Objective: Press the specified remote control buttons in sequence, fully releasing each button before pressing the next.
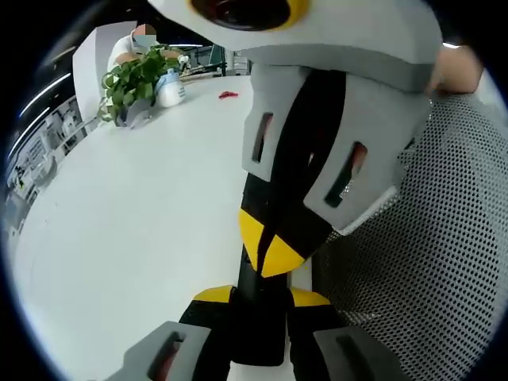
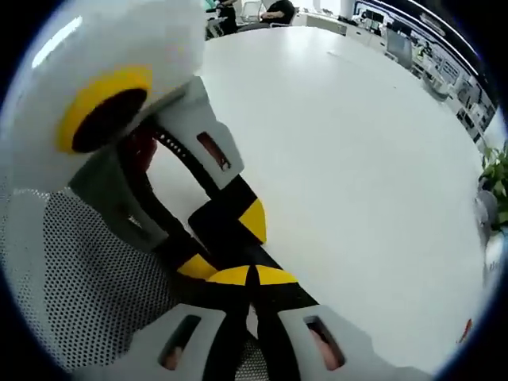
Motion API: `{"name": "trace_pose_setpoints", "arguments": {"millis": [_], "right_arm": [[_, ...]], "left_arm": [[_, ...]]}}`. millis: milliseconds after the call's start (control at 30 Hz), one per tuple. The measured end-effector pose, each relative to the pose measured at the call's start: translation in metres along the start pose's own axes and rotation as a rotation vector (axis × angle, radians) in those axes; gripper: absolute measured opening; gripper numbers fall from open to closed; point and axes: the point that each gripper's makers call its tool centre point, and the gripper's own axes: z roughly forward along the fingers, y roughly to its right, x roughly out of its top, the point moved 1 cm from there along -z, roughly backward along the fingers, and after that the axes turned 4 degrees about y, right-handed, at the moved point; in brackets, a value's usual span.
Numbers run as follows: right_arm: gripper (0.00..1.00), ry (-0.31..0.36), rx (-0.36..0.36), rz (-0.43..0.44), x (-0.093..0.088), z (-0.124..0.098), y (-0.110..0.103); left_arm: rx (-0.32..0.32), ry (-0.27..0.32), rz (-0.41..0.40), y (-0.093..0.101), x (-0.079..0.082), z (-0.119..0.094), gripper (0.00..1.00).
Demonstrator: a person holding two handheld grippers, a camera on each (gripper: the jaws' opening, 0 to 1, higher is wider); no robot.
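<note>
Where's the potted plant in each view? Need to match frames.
Left gripper view: potted plant at upper left.
Right gripper view: potted plant at the right edge, partly cut off.
Shared landmark: mesh panel, right side in the left gripper view, lower left in the right gripper view.

On the wide white round table [image 1: 135, 206], the perforated grey metal mesh tray [image 1: 444, 254] sits at the near edge. The leafy green potted plant [image 1: 135, 79] stands at the far edge, with the white plastic bottle [image 1: 169, 87] right beside it, and the small red object [image 1: 228, 95] lies nearby.
</note>
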Motion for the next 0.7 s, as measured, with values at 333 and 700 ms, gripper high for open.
{"name": "trace_pose_setpoints", "arguments": {"millis": [333, 700], "right_arm": [[0.0, 0.007, 0.071, 0.094, 0.004, 0.001, -0.009], [0.0, 0.012, 0.092, 0.06, 0.005, 0.004, -0.014]], "left_arm": [[-0.003, -0.007, 0.012, 0.0, 0.0, 0.0, 0.25], [-0.003, -0.005, 0.005, 0.0, -0.001, 0.0, 0.25]]}}
